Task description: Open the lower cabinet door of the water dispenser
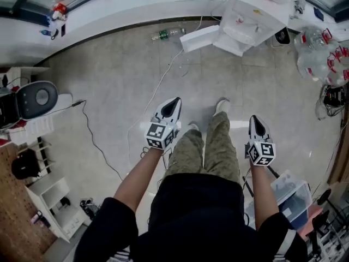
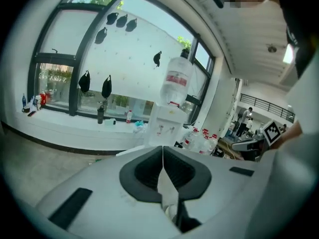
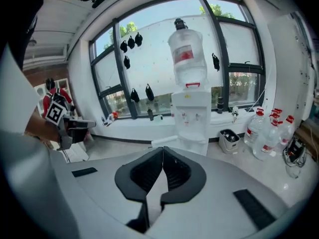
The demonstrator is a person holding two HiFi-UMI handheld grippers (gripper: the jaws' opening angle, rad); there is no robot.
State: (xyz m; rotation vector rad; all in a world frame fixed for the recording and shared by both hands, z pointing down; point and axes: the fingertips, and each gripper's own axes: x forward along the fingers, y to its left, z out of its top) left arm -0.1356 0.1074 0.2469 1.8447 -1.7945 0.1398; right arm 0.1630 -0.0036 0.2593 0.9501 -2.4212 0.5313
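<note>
1. Dispenser [image 3: 190, 114]: a white, upright cabinet with two taps on its front. It stands on the floor against the window ledge, at the centre of the right gripper view.
2. Bottle [image 3: 188, 59]: clear with a red label, inverted on top of the dispenser.
3. Lower door [image 3: 164, 141]: a white panel swung open, jutting left from the dispenser's base. In the head view it lies at top centre [image 1: 199, 37].

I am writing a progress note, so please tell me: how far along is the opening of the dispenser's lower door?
Done: the lower door of the dispenser appears to be swung out to its side already.
In hand: nothing. The left gripper and the right gripper are shut and empty, and both are far from the dispenser.
Left: nothing that I can see, perhaps only a closer check of the door.
</note>
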